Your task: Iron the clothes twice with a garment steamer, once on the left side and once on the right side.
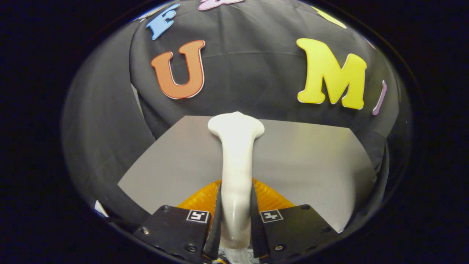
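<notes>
White plastic garment steamer (236, 161) runs from 6 o'clock up toward 12, its handle clamped between both fingers of the gripper (235, 216), flared head out ahead over the grey tabletop (311, 161). Grip sits low on the handle, likely so the head stays free to sweep. Orange ribbed thing (269, 196) lies under the fingers, just behind the handle; can't tell if it's the clothes. Steamer looks lifted, no pass under way by my read.
</notes>
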